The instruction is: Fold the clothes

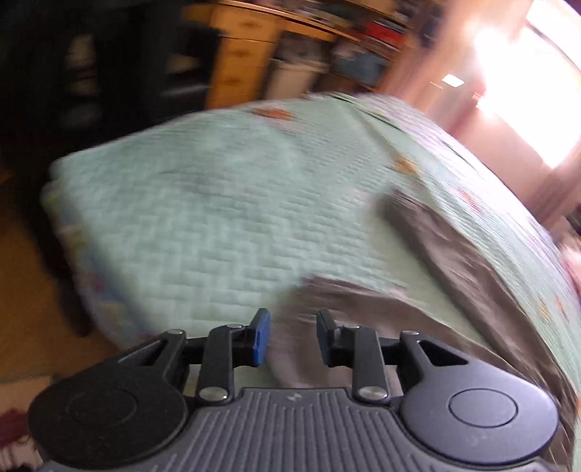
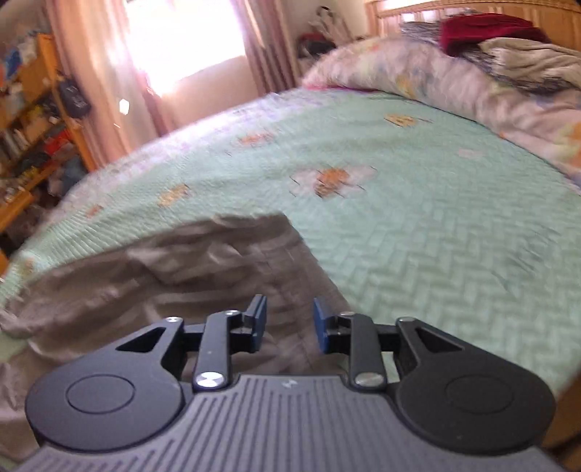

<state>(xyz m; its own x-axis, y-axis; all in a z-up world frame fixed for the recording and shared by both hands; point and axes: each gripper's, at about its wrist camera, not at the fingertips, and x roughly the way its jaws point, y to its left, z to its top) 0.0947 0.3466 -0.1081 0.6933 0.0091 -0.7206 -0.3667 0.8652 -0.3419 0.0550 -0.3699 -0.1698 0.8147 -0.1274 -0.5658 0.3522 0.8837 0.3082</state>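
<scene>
Bedroom, mid-fold: a grey garment (image 2: 174, 276) lies spread and wrinkled on a bed covered by a pale green quilted bedspread (image 2: 417, 225), seen from two hand-held grippers at once. In the right wrist view, the right gripper (image 2: 290, 323) hangs over the near part of the garment with its blue-padded jaws apart and nothing pinched between them; the cloth runs from directly beneath the fingers away to the gripper's left and ahead, its far edge ending on the bedspread just beyond the fingertips. Farther ahead and to the right of that gripper, a flowered duvet (image 2: 417, 76) is heaped at the head of the bed, with a dark red cloth (image 2: 486, 31) and other crumpled laundry on top. In the left wrist view, heavily blurred, the left gripper (image 1: 293, 336) also stands with its jaws apart and empty, the grey garment (image 1: 454, 276) lying beneath and stretching off to the gripper's right, bare bedspread (image 1: 203, 203) ahead and to its left. Beyond the bed in that view are a wooden chest of drawers (image 1: 239, 54) and a bright curtained window (image 1: 537, 90) to the gripper's far right
</scene>
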